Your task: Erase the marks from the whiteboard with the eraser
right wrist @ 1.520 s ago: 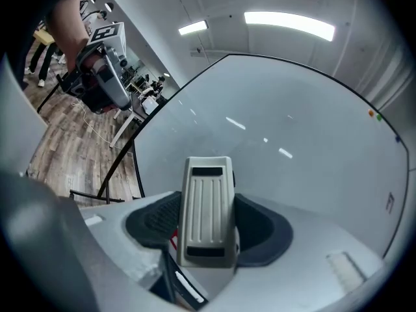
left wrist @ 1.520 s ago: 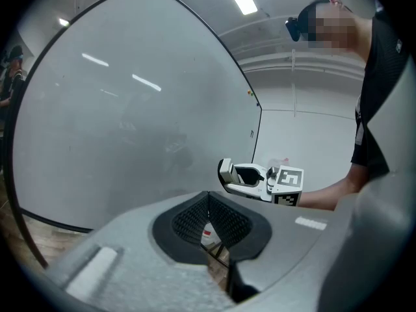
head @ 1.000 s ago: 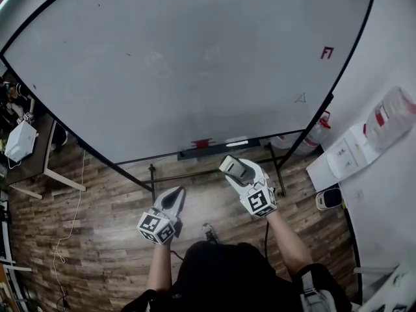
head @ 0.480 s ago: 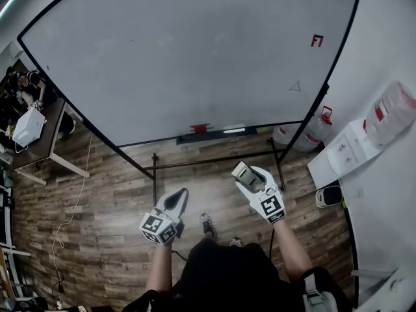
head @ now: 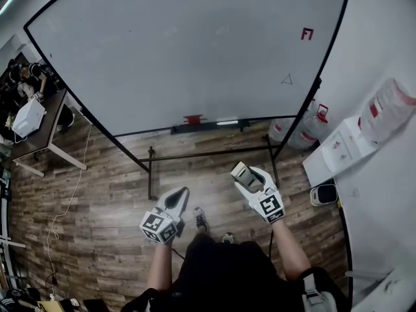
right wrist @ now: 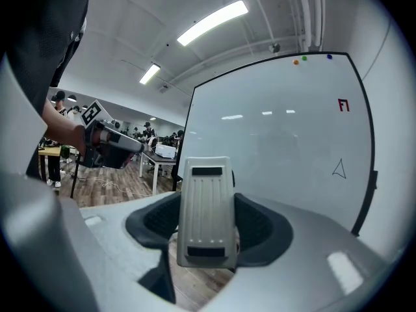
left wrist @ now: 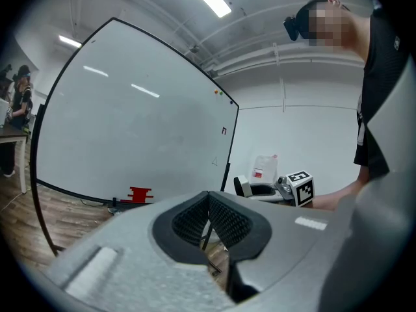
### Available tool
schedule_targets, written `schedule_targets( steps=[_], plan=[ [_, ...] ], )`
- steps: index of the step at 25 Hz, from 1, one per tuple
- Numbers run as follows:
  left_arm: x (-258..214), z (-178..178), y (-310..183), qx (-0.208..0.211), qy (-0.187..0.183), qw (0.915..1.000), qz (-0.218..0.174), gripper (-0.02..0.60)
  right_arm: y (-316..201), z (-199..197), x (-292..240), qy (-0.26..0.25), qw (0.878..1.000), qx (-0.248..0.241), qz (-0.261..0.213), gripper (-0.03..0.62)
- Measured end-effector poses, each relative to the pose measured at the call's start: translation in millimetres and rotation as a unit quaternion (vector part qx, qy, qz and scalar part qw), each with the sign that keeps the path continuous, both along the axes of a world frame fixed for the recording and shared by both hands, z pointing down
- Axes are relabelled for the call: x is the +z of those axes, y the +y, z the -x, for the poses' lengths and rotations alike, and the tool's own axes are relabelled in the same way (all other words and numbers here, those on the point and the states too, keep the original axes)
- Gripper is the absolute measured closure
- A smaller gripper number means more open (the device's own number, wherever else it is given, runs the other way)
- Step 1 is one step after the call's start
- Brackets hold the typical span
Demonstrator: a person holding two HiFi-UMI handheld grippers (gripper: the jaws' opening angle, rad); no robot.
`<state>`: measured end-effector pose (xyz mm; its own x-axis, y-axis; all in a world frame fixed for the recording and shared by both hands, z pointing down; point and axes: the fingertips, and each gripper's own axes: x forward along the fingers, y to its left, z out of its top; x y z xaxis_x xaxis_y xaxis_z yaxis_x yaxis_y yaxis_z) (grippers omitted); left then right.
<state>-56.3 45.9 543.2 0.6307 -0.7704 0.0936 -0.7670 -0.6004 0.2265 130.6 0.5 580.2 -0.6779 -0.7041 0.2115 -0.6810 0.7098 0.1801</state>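
We backed away from the big white whiteboard (head: 182, 51) with its small red mark (head: 307, 34) unerased. Our right claw (head: 244, 174) gripped the grey ribbed eraser (right wrist: 206, 207), and our left claw (head: 179, 197) was closed on nothing.

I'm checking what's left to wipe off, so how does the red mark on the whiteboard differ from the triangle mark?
The red mark is bold, red and built of blocky strokes; the triangle is a thin dark outline. The red mark sits higher on the whiteboard, the triangle lower. Both lie near the board's right edge, and the eraser in the right gripper touches neither.
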Motion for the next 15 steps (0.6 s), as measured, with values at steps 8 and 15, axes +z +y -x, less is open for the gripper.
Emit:
schedule_targets(
  steps=[8,15],
  plan=[
    [-1.7,-8.9,4.5,0.001,-0.003,1.0000,-0.003,0.571,8.1,-9.6,2.2,-0.002,1.000,0.001,0.005,0.336],
    [-0.2,-8.5,3.3,0.000,-0.003,1.0000,0.000,0.571,6.2,-10.0,4.6,-0.001,1.000,0.002,0.007,0.336]
  ],
)
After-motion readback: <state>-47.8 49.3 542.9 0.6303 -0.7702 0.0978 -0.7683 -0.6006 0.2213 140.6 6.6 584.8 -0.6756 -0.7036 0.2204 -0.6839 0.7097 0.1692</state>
